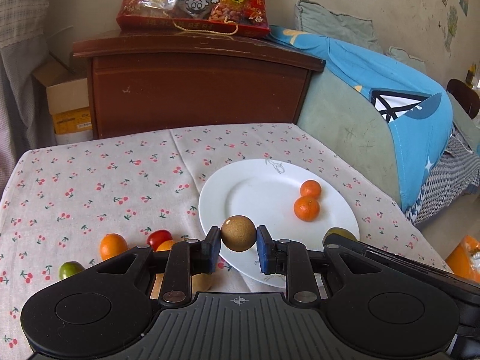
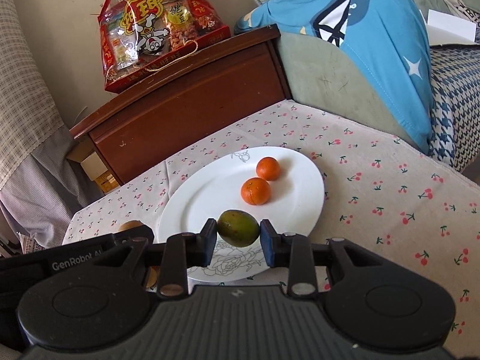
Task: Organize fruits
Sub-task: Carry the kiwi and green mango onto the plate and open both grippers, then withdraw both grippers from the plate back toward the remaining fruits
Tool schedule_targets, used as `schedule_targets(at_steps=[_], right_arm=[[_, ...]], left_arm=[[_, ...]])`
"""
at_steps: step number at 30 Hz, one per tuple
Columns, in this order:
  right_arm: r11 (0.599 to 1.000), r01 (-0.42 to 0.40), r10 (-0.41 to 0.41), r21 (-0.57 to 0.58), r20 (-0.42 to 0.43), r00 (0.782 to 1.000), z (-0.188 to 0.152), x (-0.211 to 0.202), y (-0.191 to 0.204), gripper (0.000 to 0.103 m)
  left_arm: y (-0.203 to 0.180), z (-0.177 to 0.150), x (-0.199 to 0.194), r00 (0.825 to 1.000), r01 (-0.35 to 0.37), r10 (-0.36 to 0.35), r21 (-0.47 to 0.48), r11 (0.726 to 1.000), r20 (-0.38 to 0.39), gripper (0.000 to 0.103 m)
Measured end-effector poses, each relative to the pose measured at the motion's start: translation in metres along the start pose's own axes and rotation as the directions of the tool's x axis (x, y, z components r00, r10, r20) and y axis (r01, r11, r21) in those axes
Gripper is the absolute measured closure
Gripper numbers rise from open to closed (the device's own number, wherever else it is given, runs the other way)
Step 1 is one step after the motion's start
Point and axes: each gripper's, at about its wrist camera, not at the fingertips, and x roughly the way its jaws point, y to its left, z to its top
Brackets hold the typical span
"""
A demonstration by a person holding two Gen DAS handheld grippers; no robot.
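Observation:
My left gripper (image 1: 238, 238) is shut on a round brown fruit (image 1: 238, 233) and holds it over the near left rim of the white plate (image 1: 258, 189). My right gripper (image 2: 238, 234) is shut on a dark green fruit (image 2: 238, 228) over the near part of the plate (image 2: 210, 198). Two small oranges (image 1: 306, 207) (image 2: 255, 191) lie on the plate. On the cloth to the left lie an orange (image 1: 113, 245), a red fruit (image 1: 159, 238) and a small green fruit (image 1: 70, 269), partly hidden by my left gripper.
The table has a cherry-print cloth (image 1: 90, 186). A brown wooden cabinet (image 1: 195, 90) with a red snack bag (image 1: 195, 0) stands behind it. A green sofa with a blue cloth (image 1: 399, 96) stands at the right. Cardboard boxes (image 1: 66, 105) sit at the back left.

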Motion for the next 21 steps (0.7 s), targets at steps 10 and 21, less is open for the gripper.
schedule_targets(at_steps=[10,21], right_arm=[[1.0,0.008,-0.006,0.029,-0.047,0.999,-0.005,0.013,-0.005,0.071],[0.999,0.002,0.0,0.052,-0.042,0.999,-0.005,0.013,-0.006,0.067]], left_arm=[[0.001,-0.005,0.025,0.998,0.005,-0.006,-0.021,1.0,-0.055,0.08],[0.001,-0.001,0.013,1.0,-0.003,0.003,-0.032,0.999,-0.021,0.058]])
